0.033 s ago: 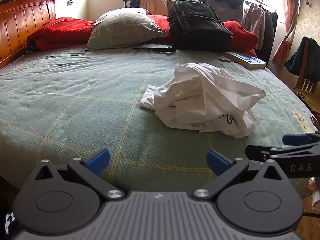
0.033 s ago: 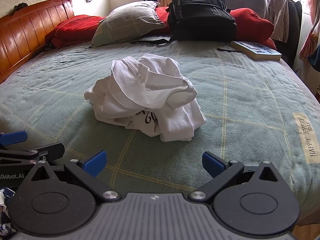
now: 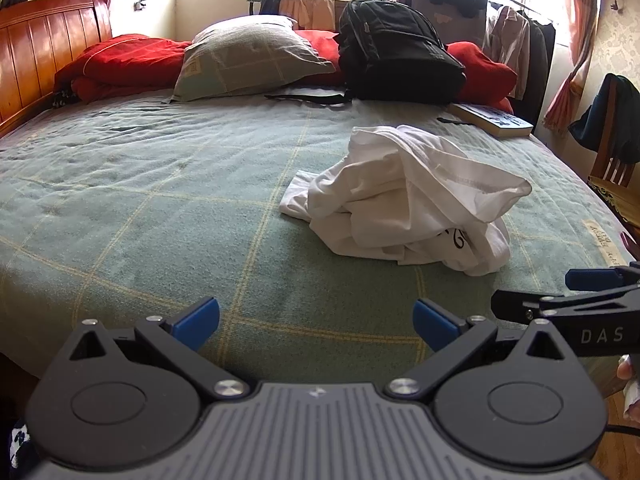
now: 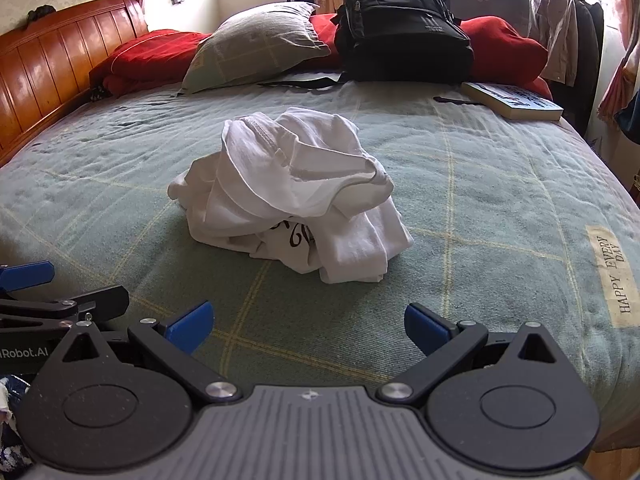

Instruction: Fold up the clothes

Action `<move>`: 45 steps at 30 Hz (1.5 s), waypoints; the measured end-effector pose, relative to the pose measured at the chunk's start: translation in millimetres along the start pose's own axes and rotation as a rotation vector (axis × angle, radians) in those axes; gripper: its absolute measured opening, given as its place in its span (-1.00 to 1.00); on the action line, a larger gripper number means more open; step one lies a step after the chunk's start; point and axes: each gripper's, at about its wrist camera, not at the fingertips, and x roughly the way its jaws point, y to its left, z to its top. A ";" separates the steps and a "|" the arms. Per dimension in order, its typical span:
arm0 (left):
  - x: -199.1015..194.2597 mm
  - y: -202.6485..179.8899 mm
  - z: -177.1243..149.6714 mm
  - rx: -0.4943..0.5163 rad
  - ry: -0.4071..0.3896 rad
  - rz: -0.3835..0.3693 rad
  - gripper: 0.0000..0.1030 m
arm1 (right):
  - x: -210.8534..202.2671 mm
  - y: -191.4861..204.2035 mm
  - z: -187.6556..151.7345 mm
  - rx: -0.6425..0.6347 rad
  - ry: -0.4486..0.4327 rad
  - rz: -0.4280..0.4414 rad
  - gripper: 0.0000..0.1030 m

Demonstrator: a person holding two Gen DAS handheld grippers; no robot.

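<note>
Left wrist view: the left gripper (image 3: 316,322) hangs over the near edge of the bed (image 3: 160,208), jaws spread wide and empty. The crumpled white shirt (image 3: 404,204) lies ahead and to its right, well apart.

Right wrist view: the right gripper (image 4: 308,322), also spread and empty, faces the shirt (image 4: 292,196) almost straight ahead, slightly left. The right looks nearer, so it is likely to reach first.

Each black claw (image 3: 316,322) bears blue fingertips (image 3: 198,320) and silver screws.
</note>
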 end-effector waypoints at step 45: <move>5.3 3.1 -1.0 -0.024 0.021 0.004 0.99 | 4.2 1.6 3.7 0.001 0.018 0.014 1.00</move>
